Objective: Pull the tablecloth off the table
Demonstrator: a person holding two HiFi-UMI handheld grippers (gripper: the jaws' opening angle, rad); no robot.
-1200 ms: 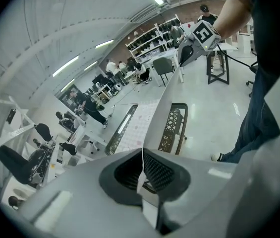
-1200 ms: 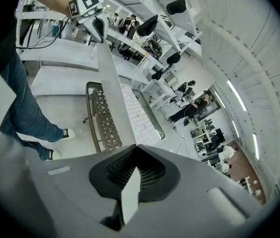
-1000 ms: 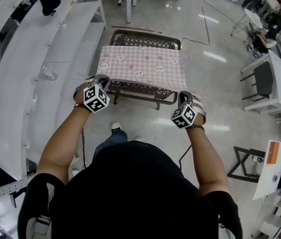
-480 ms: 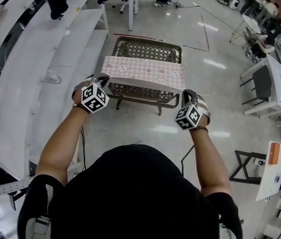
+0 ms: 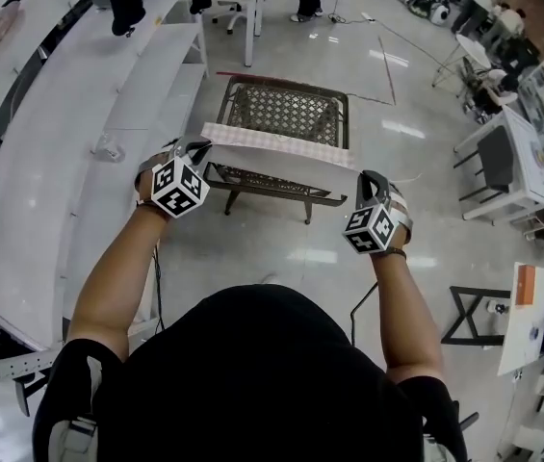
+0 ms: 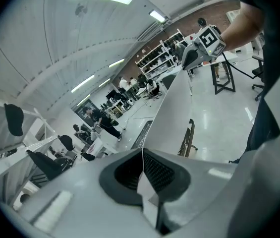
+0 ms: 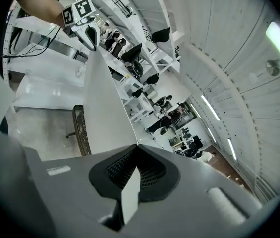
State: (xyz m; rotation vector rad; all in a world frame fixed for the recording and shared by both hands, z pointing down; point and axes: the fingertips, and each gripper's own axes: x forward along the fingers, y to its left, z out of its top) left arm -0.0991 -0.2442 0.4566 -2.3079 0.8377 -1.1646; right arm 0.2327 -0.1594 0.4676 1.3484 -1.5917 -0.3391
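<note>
The table [image 5: 286,104] stands mostly bare, its lattice top showing. The cloth [image 5: 272,142] stretches taut above the table's near side, likely held up so it slides clear without snagging. The left gripper [image 5: 191,148] and right gripper [image 5: 369,181], off the table's near corners, each clamp a cloth corner.

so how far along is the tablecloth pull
Done: most of the table is bare. In hand: left tool and right tool each clamp a corner of the tablecloth, stretched taut. Left: draw its far edge clear of the table.
</note>
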